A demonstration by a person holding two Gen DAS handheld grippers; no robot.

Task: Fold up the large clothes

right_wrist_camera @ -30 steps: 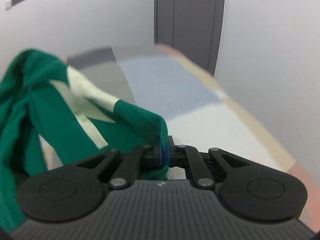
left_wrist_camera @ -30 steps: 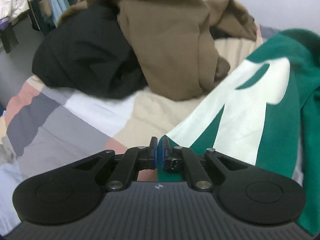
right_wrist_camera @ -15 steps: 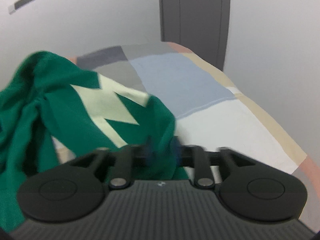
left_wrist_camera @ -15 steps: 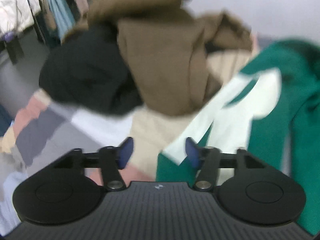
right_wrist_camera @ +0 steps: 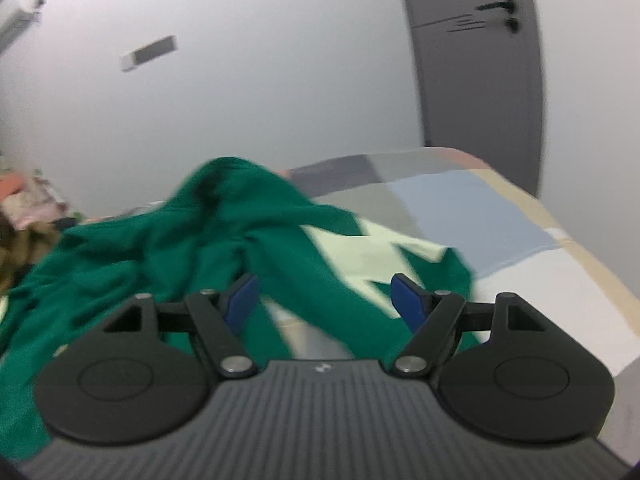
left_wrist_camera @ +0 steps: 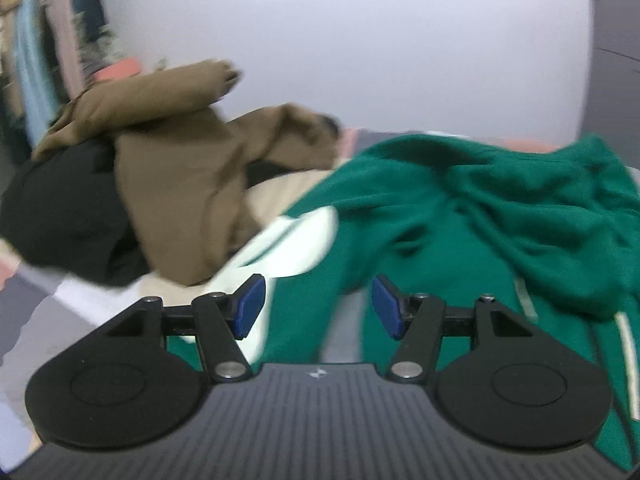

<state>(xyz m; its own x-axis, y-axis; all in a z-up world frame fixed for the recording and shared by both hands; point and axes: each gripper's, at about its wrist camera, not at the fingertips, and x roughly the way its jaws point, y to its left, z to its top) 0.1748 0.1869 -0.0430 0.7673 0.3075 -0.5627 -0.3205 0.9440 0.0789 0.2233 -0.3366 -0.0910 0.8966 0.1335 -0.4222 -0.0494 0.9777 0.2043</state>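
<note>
Green fabric with pale cream lettering, a large sweatshirt [left_wrist_camera: 460, 200], lies rumpled across a bed [right_wrist_camera: 532, 264] covered in pastel patchwork. The left hand-held gripper [left_wrist_camera: 318, 306] stands wide above it, blue pads [left_wrist_camera: 250, 302] clear of the cloth; its jaws have just been opening. The right hand-held gripper [right_wrist_camera: 324, 300] likewise gapes, jaws just opened further, nothing pinched between them. Beside the sweatshirt sit a brown garment [left_wrist_camera: 176, 168] and a black garment [left_wrist_camera: 60, 208].

A grey door [right_wrist_camera: 476, 76] stands beyond the patchwork bedspread [right_wrist_camera: 460, 208].
</note>
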